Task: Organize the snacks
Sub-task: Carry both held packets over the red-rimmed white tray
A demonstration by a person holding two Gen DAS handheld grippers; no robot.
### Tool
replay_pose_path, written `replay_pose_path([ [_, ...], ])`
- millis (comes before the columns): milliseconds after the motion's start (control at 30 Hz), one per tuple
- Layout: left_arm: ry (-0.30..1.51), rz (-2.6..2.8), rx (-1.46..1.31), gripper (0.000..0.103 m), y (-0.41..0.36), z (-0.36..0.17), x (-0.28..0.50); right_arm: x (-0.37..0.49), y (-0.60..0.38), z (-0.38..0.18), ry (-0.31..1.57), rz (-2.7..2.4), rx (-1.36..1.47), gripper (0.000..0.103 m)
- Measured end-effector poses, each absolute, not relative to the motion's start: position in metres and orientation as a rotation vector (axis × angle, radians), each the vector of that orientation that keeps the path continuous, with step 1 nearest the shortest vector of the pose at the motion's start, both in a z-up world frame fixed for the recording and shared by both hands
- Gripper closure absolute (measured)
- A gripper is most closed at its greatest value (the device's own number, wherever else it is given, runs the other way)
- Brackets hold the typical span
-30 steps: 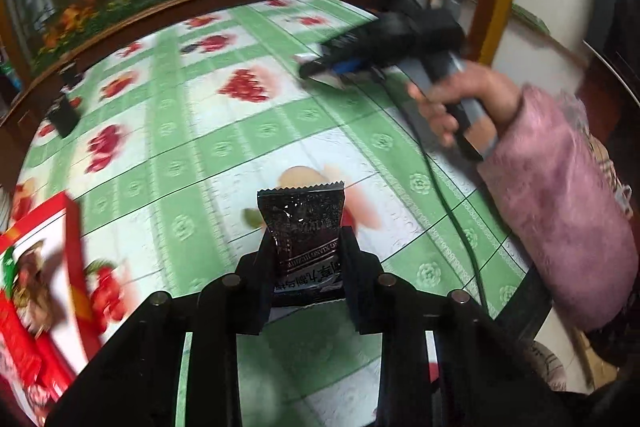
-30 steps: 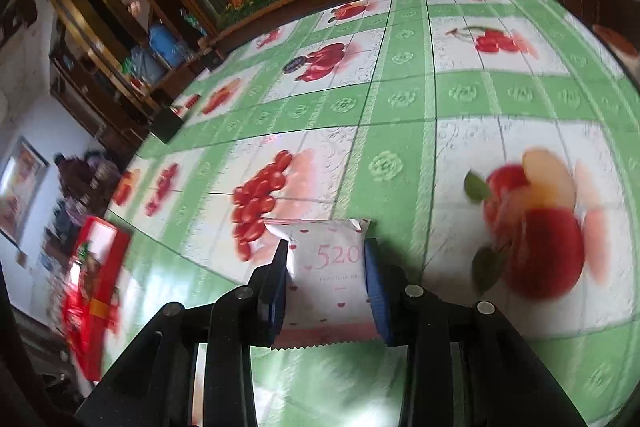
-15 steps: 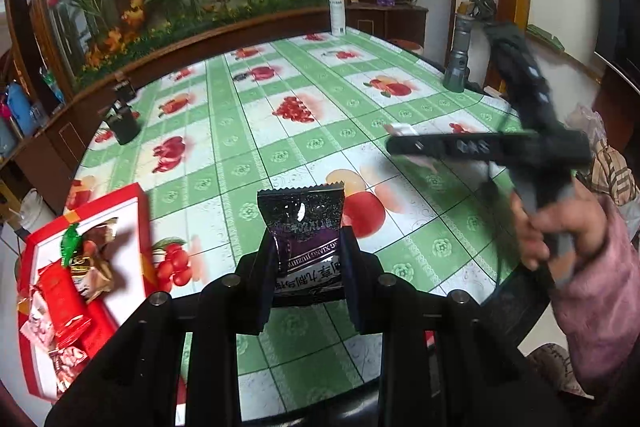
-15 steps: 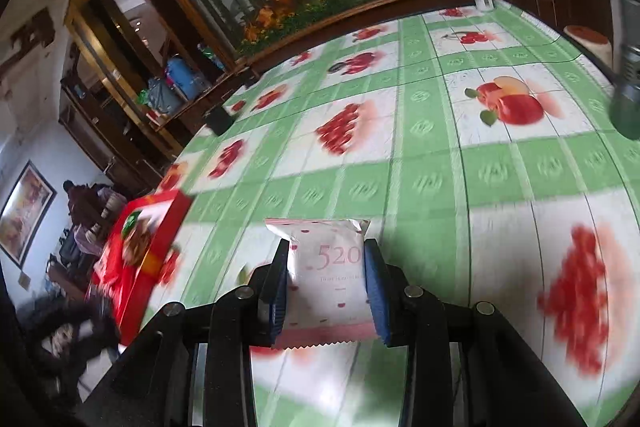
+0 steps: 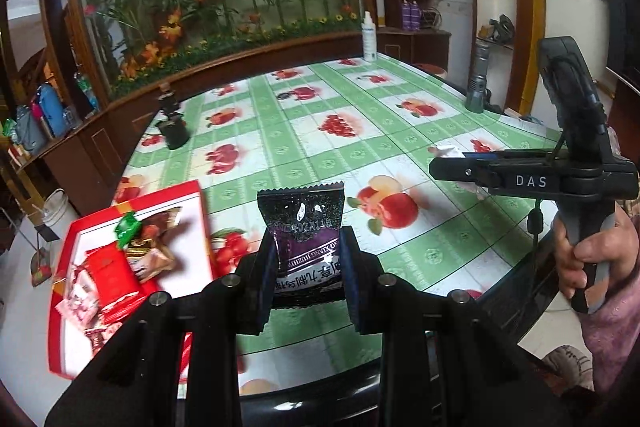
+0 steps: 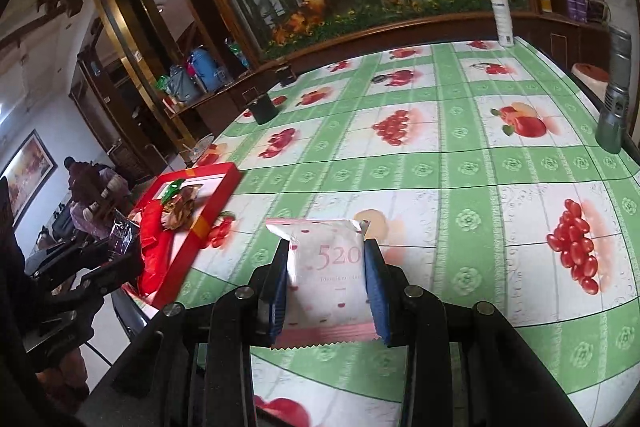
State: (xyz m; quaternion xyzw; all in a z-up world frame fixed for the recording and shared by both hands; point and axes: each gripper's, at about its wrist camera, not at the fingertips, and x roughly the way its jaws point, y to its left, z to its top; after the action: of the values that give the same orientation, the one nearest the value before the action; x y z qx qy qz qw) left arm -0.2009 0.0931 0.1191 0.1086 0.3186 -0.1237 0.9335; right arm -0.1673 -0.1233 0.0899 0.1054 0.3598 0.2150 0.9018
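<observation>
Red box (image 5: 200,227) nearer, snacks (image 5: 148,251) inside

Your right gripper (image 5: 452,169) carries the white letters "DAS" on its black side, the pale pink snack packet (image 6: 326,267) reads "520" in red, and the dark purple snack packet (image 5: 306,243) shows upside-down print too small to read.

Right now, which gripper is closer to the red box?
Left. The left gripper hangs just beside the red box, holding a dark packet. The right gripper, holding a white packet, sits farther out over the table.
</observation>
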Motion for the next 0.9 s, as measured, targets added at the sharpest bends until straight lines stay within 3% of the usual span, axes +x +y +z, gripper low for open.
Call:
replay_pose_path([
  [600, 0.608, -0.149, 0.151, 0.076, 0.158, 0.122, -0.220, -0.186, -0.040, 0.109, 0.745, 0.534, 0.154, 0.068],
  [900, 0.621, 0.001, 0.076, 0.076, 0.231, 0.113, -0.207, -0.174, 0.024, 0.104, 0.769, 0.610, 0.124, 0.068],
])
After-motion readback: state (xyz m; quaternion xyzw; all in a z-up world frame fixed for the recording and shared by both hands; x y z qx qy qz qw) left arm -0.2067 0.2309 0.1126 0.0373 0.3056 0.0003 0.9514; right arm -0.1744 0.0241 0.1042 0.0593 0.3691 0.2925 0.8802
